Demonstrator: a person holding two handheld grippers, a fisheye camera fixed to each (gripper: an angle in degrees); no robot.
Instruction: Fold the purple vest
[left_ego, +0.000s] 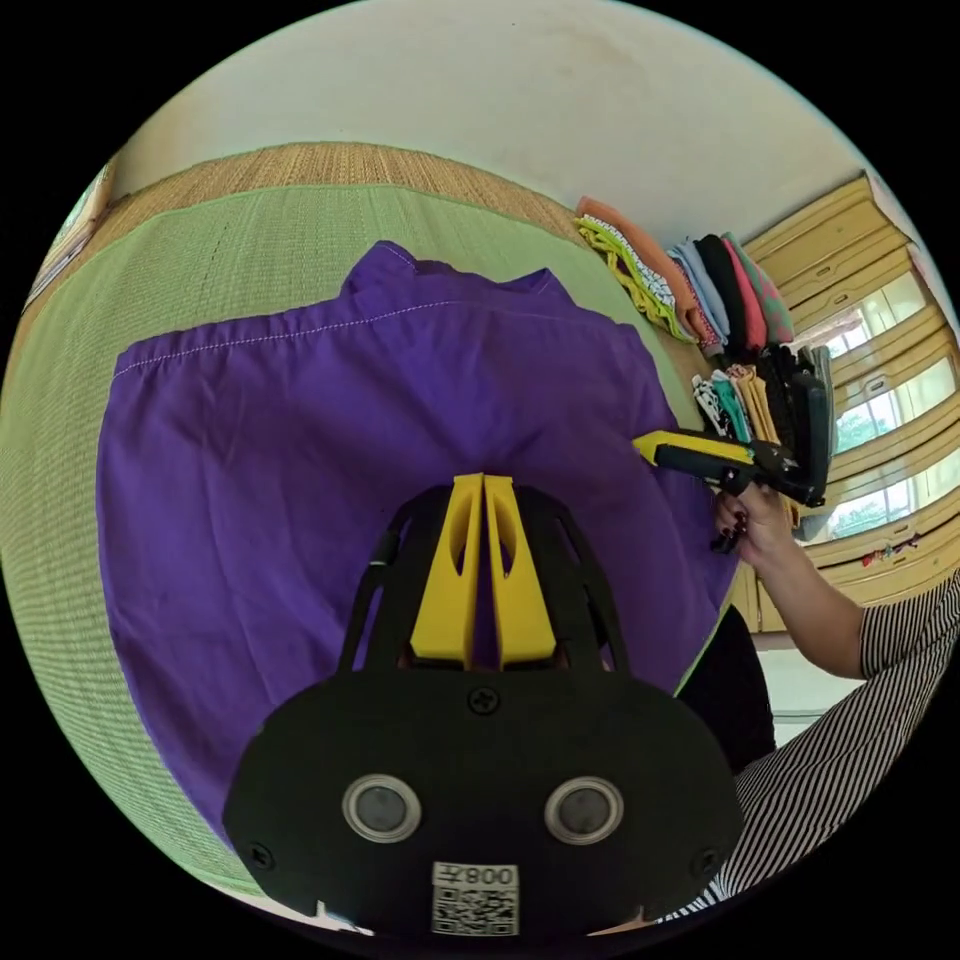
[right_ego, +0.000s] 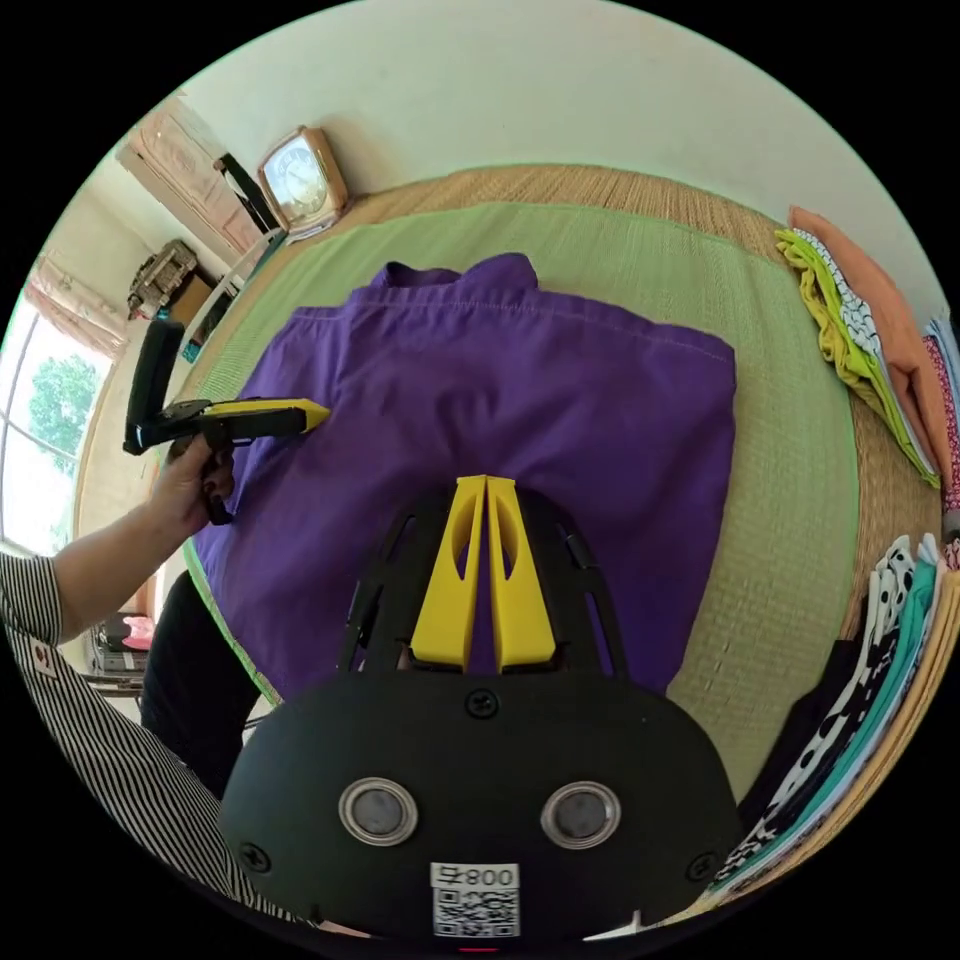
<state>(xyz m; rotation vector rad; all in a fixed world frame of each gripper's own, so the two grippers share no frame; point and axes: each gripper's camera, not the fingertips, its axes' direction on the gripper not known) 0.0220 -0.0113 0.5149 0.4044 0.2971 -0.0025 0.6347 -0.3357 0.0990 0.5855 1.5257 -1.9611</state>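
Right now the purple vest (left_ego: 380, 440) lies spread flat on a green mat (left_ego: 60, 480), with its collar end on the far side from the person. In the right gripper view the vest (right_ego: 500, 400) covers most of the middle of the mat (right_ego: 790, 520).

The left gripper (left_ego: 484, 482) hangs over the vest with its two yellow jaws pressed close together. I cannot tell if any cloth is caught between them. The right gripper (right_ego: 486, 484) looks just the same, jaws together over the purple cloth, and again I cannot tell if it pinches any.

Each gripper shows up in the other view too. The right gripper (left_ego: 645, 447) points its tip at one side edge of the vest, held by a hand (left_ego: 750, 520). The left gripper (right_ego: 318, 412) points at the other side edge, held by a hand (right_ego: 190, 490) with a striped sleeve (right_ego: 30, 590) behind it.

Folded clothes (left_ego: 690, 290) sit stacked along the side of the mat. A clock (right_ego: 300, 185) stands past the far corner.
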